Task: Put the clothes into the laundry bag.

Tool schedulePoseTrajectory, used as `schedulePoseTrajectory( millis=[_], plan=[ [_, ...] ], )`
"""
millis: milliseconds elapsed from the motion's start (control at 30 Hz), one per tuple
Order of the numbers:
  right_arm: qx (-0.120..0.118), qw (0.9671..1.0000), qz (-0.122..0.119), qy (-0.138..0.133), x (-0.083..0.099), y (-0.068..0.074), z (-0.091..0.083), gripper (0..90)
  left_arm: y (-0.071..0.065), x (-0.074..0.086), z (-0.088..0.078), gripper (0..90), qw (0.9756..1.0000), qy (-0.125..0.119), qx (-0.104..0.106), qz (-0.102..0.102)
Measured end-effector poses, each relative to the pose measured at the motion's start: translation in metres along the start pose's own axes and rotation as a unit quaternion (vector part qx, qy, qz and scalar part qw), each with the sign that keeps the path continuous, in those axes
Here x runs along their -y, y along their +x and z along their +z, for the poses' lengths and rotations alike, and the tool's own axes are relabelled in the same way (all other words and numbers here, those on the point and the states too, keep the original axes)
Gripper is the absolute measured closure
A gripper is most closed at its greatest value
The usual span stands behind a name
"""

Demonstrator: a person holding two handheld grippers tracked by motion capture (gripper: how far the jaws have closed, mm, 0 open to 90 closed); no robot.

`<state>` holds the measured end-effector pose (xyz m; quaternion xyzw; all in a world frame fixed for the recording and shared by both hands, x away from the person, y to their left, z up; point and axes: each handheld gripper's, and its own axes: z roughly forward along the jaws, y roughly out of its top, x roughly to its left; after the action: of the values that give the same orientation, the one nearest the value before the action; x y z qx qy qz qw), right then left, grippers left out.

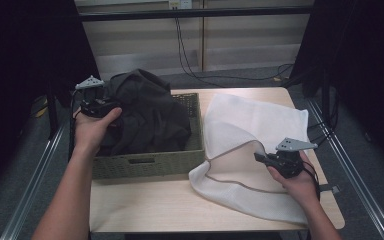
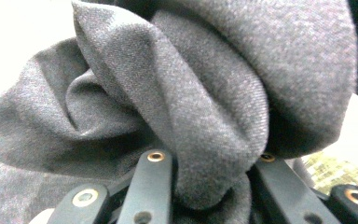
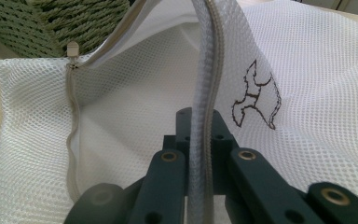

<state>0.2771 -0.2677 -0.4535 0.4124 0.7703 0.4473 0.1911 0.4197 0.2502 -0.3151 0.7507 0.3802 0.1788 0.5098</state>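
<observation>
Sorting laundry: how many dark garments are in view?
1: a dark garment heaped in the basket, pinched by the left gripper. Others may lie hidden beneath it.

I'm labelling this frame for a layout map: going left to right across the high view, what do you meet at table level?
Left gripper → dark grey garment → green woven basket → white mesh laundry bag → right gripper.

- Left gripper [image 1: 99,103] at 9 o'clock grips the dark garment [image 1: 147,112], which is bunched over the green woven basket [image 1: 145,164].
- Right gripper [image 1: 269,159] at 4 o'clock pinches the white mesh bag [image 1: 252,122] by its opened edge.
- Both lie on the wooden table [image 1: 150,205].
</observation>
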Motion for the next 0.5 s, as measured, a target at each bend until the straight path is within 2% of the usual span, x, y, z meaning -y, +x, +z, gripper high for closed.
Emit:
schedulePoseTrajectory(
  millis=[33,233,333,500],
  plan=[
    [0.0,1.0,0.001,0.0,0.0,0.0,0.0,87.7,-0.005,-0.006,-0.005,77.4,0.9999,-0.011,0.002,0.008],
    [-0.001,1.0,0.0,0.003,0.001,0.0,0.002,87.8,-0.026,-0.033,-0.028,77.4,0.9981,-0.049,0.025,0.026],
    [0.0,1.0,0.001,0.002,0.001,0.001,0.002,87.9,-0.03,-0.037,-0.032,77.4,0.9974,-0.059,0.034,0.024],
    [0.0,1.0,0.0,0.001,0.0,0.001,0.002,88.3,-0.047,-0.042,-0.04,77.3,0.9956,-0.067,0.054,0.037]
  ],
)
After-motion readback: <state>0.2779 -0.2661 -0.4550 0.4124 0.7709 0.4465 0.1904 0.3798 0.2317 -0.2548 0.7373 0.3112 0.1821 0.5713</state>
